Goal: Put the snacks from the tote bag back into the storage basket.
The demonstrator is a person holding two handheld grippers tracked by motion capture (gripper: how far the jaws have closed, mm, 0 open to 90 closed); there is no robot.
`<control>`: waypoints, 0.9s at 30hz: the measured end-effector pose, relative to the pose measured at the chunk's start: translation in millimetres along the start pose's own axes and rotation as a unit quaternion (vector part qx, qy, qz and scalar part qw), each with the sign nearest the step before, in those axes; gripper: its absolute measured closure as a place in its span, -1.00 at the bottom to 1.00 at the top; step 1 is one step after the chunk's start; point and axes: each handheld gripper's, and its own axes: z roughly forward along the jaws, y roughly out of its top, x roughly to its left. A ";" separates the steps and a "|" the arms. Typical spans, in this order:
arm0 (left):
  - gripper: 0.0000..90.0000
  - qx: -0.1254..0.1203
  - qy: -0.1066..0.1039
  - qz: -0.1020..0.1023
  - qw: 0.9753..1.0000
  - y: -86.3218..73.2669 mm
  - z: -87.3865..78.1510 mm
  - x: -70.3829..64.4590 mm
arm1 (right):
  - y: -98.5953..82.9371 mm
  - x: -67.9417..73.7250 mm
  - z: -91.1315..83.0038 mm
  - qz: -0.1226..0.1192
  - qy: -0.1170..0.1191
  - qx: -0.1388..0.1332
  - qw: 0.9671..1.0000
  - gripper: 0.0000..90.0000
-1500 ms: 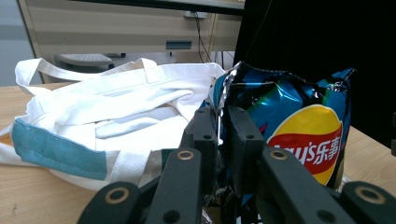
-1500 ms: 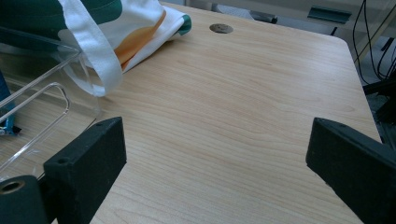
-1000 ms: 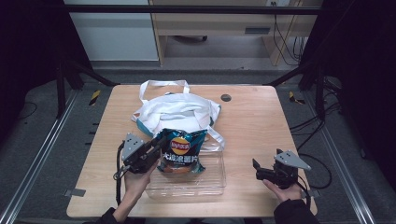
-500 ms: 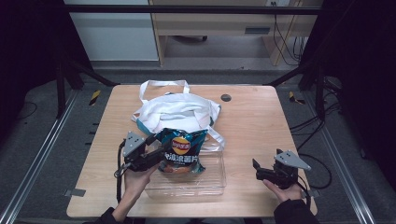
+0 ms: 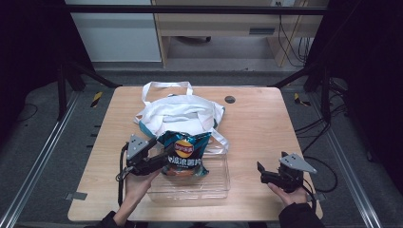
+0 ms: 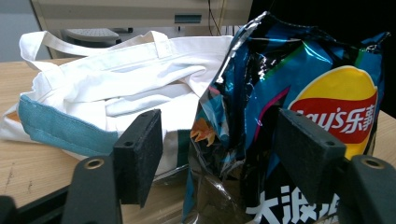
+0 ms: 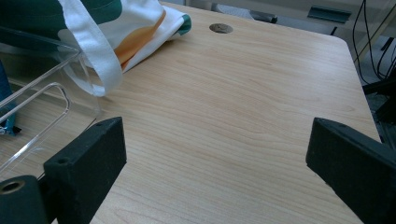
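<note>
A blue Lay's chip bag point(image 5: 184, 154) stands tilted in a clear plastic bin point(image 5: 214, 183) at the table's front middle. My left gripper point(image 5: 164, 159) is at the bag's left side, jaws wide open. In the left gripper view the bag point(image 6: 299, 93) fills the space by the right jaw, and a gap remains between the bag and the left jaw of my left gripper point(image 6: 224, 149). A white tote bag point(image 5: 178, 111) with teal trim lies behind the bin. My right gripper point(image 5: 260, 172) rests open near the front right, over bare wood point(image 7: 215, 154).
The tote's strap point(image 7: 93, 56) drapes over the bin's corner point(image 7: 42, 93). A round cable hole point(image 5: 230, 99) sits in the tabletop behind the tote. Bare wood stretches to the right of the bin. Black frame posts and cables stand beyond the table's edges.
My left gripper has shifted slightly lower and closer along the chip bag's left side. The right gripper has stayed in place.
</note>
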 end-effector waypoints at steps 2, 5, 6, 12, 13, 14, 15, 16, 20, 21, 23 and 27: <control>-0.22 0.001 -0.002 -0.001 1.000 0.0 -0.2 0.2 | 0.0 0.0 0.0 0.000 0.000 0.000 1.000 -0.88; -0.10 0.000 -0.008 0.001 1.000 0.1 -0.9 1.2 | 0.0 -0.1 0.1 -0.001 0.000 0.000 1.000 -0.88; -0.07 -0.001 -0.009 0.001 1.000 0.2 -1.2 1.8 | 0.0 0.0 0.0 0.000 0.000 0.000 1.000 -0.88; 0.23 -0.002 -0.017 -0.001 1.000 -0.8 -0.7 4.0 | -0.1 -0.2 0.5 -0.001 0.000 0.000 1.000 -0.88; 0.23 -0.001 -0.018 -0.002 1.000 -1.3 -0.2 3.8 | -0.1 -0.2 0.5 -0.001 0.000 0.000 1.000 -0.88; 0.27 -0.001 -0.019 -0.001 1.000 -1.7 0.1 3.4 | -0.1 -0.2 0.6 -0.001 0.000 0.001 1.000 -0.88; 0.30 -0.001 -0.019 0.000 1.000 -2.0 0.6 2.7 | -0.1 -0.1 0.6 -0.001 0.000 0.000 1.000 -0.88; 0.39 0.000 -0.020 0.001 1.000 -2.2 1.0 2.0 | -0.1 -0.1 0.6 -0.001 0.001 0.001 1.000 -0.88; 0.54 0.000 -0.028 0.000 1.000 -2.8 2.4 -0.2 | -0.1 -0.1 0.7 -0.001 0.000 0.001 1.000 -0.88; 0.59 0.000 -0.030 0.001 1.000 -2.7 2.3 -0.8 | -0.1 -0.1 0.7 -0.001 0.000 0.001 1.000 -0.88; 0.71 0.001 -0.032 0.001 0.999 -2.6 1.8 -1.9 | 0.0 0.0 0.7 -0.001 0.000 0.001 1.000 -0.88; 0.85 0.005 -0.043 -0.006 0.999 -1.8 -0.5 -2.3 | 0.0 -0.1 0.6 -0.001 0.000 0.001 1.000 -0.88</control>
